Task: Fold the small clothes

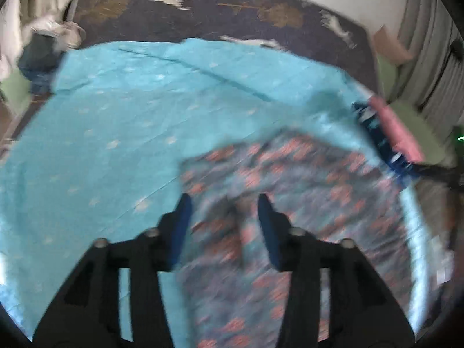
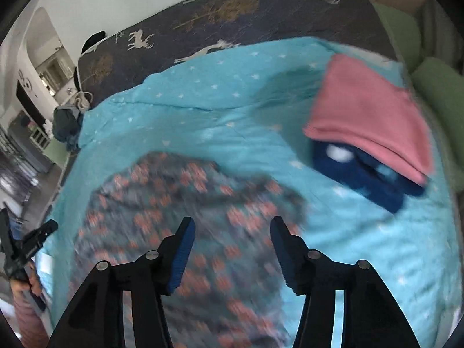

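A small grey-blue garment with a pink pattern (image 1: 278,203) lies spread on a light blue starred sheet (image 1: 116,121); it also shows in the right wrist view (image 2: 185,211). My left gripper (image 1: 224,203) is open and empty, hovering over the garment's left part. My right gripper (image 2: 232,226) is open and empty above the garment's right part. The left gripper shows at the right wrist view's left edge (image 2: 32,243). Both views are blurred by motion.
A folded pink cloth (image 2: 374,116) lies on a folded dark blue cloth (image 2: 362,174) at the sheet's right side. A dark blanket with deer (image 2: 232,14) lies beyond. A dark bundle (image 2: 66,127) sits at the far left. Green cushions (image 2: 435,92) lie to the right.
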Demonstrator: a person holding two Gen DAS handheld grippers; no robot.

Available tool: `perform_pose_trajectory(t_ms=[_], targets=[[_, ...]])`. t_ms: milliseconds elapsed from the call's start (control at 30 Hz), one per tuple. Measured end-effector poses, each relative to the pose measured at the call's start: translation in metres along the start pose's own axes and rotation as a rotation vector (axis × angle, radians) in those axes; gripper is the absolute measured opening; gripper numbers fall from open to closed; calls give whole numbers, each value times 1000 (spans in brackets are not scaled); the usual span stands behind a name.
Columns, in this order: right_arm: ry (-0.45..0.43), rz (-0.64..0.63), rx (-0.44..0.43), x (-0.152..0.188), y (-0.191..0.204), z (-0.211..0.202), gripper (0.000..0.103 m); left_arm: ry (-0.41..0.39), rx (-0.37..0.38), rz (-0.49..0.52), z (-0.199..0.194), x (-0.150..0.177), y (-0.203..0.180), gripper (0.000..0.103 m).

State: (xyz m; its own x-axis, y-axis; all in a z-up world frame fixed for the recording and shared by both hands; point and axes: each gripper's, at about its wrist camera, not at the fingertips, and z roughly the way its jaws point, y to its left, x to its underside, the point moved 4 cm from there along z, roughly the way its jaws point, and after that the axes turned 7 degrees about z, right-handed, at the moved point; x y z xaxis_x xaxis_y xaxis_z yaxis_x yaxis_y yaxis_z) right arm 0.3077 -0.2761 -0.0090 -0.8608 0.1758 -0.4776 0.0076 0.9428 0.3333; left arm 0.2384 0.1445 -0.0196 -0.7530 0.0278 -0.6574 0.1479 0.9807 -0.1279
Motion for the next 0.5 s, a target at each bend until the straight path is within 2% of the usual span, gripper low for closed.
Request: perform_pose_trajectory(t_ms=[33, 67, 167, 233, 367, 400, 467, 500], targets=[[23, 8, -27, -10, 4, 12, 59, -1, 53, -8, 11, -14, -4, 64], [57, 22, -57, -21, 8, 30, 62, 10, 77, -14, 24, -24, -6, 68], [129, 77, -66, -41, 10, 76, 63, 85, 92, -10, 81, -53, -21, 68], [195, 136, -74, -47, 5, 106, 63, 171, 117, -5, 129, -65, -31, 68], [280, 198, -71, -49, -1, 148, 63, 293, 162, -11, 196, -73, -46, 68], [281, 190, -84, -49, 2, 153, 63, 305, 171, -5, 207, -74, -51, 68], [300, 176, -152, -52, 10, 161, 64, 281, 200, 35, 217, -79, -62, 68], [313, 176, -186, -54, 14, 163, 64, 273, 238, 57, 218, -82, -69, 58]])
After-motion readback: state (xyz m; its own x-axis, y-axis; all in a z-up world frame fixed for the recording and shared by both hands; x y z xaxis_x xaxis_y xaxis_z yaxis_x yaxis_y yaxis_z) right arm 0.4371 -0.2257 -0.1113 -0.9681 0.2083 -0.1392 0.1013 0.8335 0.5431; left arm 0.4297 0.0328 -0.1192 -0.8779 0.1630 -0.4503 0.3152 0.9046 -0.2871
